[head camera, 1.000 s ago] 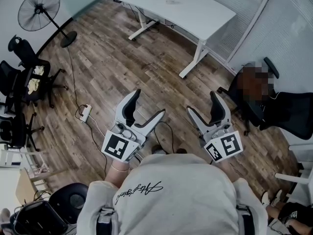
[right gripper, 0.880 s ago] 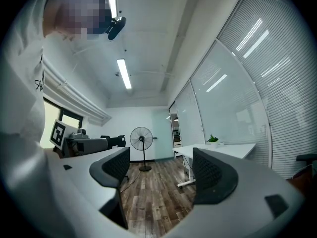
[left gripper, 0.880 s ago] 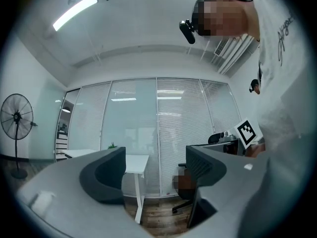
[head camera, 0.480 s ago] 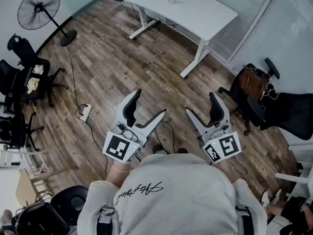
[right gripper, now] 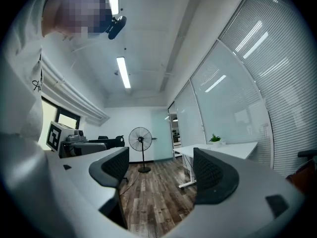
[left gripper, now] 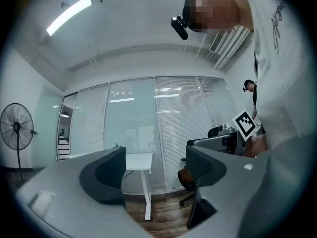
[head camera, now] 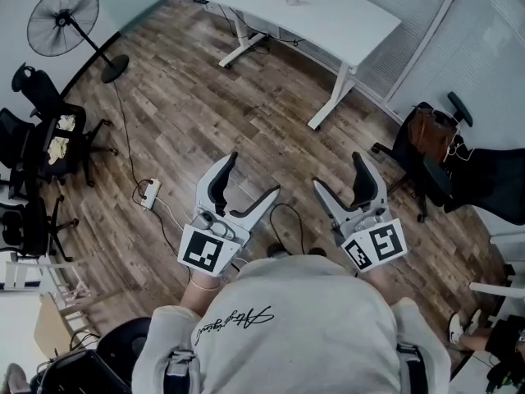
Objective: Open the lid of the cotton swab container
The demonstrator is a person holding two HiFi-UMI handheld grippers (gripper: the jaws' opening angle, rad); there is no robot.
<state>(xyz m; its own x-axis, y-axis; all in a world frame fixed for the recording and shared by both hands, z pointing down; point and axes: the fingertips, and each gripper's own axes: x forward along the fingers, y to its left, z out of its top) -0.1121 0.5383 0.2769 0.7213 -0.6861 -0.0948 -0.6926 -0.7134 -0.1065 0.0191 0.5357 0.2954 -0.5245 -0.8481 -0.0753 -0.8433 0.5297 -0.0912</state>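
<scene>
Plank floor (head camera: 205,113), white desk (head camera: 312,11), pedestal fan (head camera: 61,19), left gripper (head camera: 250,175), right gripper (head camera: 338,172) both agape

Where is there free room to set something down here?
The desk is mostly bare, apart from small items near its far edge. The floor between the fan and the desk is open. It is crowded at the left chairs, the right chairs, and the power strip with its cable near the left gripper.

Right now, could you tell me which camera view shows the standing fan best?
The right gripper view: the fan stands whole, side-on, between the jaws. The head view shows it from above; the left gripper view, at its edge.
</scene>
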